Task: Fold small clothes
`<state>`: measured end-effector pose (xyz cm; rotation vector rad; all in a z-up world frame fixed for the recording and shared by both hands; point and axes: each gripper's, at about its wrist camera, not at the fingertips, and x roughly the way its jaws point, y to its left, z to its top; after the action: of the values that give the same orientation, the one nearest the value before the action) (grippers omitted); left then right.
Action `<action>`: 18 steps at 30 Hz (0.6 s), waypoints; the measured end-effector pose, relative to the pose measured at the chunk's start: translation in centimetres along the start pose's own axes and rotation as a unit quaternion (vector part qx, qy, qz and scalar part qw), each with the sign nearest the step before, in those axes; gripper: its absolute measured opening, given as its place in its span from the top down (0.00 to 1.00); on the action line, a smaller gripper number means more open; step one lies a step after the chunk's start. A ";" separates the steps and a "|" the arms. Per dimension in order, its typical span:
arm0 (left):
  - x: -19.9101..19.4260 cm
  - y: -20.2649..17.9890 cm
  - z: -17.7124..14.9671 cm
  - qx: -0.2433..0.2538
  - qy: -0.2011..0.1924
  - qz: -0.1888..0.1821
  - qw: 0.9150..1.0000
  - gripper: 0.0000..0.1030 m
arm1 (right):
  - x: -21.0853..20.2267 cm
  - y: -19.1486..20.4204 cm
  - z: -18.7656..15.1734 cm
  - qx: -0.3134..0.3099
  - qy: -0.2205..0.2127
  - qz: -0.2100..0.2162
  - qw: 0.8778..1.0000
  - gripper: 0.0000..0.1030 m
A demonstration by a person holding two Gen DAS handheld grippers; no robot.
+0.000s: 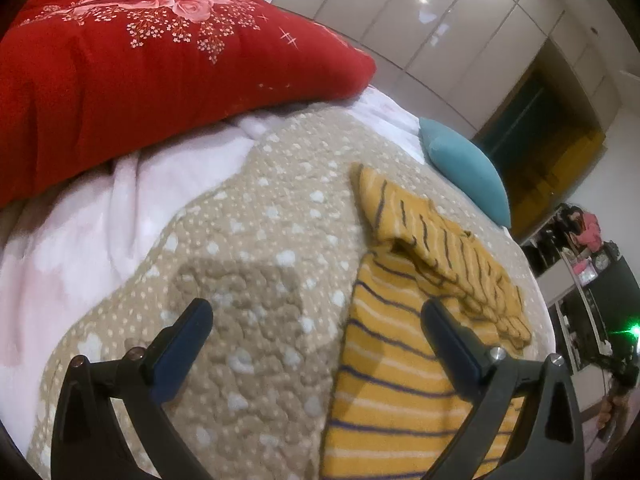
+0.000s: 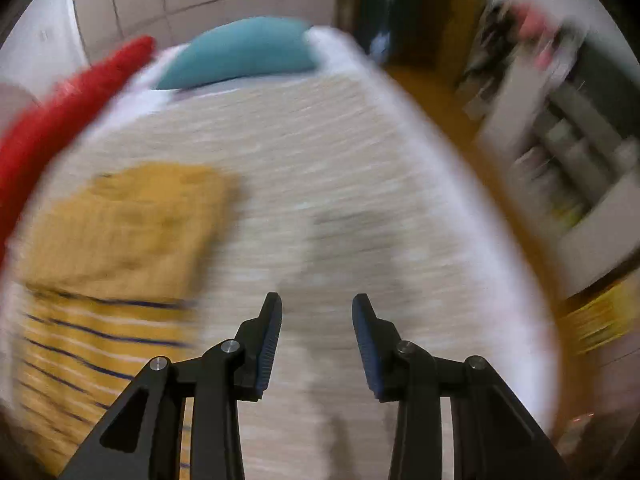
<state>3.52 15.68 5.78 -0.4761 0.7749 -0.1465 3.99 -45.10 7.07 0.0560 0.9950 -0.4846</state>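
Striped garment flat on bed quilt, one part already folded over far end. Long axis runs away from left camera toward teal cushion; stripes cross it.

Left hand-held gripper spread wide, empty, straddling garment's left edge. Right hand-held gripper parted, empty, over bare quilt right of garment; view blurred.

Next fold, likely: pinch near corners together, lift evenly, lay edge-to-edge, avoid catching quilt.

Yellow garment with dark and white stripes, lying flat on the beige dotted quilt, its far part folded back over itself, well short of the teal pillow.
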 end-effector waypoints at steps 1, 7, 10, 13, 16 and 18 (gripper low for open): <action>-0.4 0.0 -0.5 0.000 0.001 0.001 1.000 0.00 | -0.8 -1.3 -0.1 -0.017 -0.012 -0.058 0.998 0.53; -0.6 0.9 -4.3 -0.041 0.063 -0.014 0.997 0.00 | -5.4 -6.3 -4.8 0.001 -0.041 -0.041 0.998 0.47; -1.5 0.6 -6.6 -0.036 0.080 -0.018 0.996 0.00 | -3.7 -4.2 -9.7 0.047 -0.006 0.155 0.987 0.47; -2.7 -0.9 -8.5 -0.011 0.095 -0.025 0.995 0.00 | -0.2 -0.1 -14.3 0.069 0.039 0.295 0.952 0.47; -3.3 -2.0 -9.8 -0.001 0.119 -0.051 0.992 0.02 | 1.2 3.8 -17.4 0.069 0.053 0.372 0.924 0.47; -3.5 -2.7 -10.7 0.009 0.131 -0.053 0.990 0.12 | 0.8 5.4 -18.7 0.067 0.040 0.388 0.918 0.45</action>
<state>-6.35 10.55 2.69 -0.4862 1.0039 -0.3193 -8.16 -35.65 -4.84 0.5770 0.9322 0.1848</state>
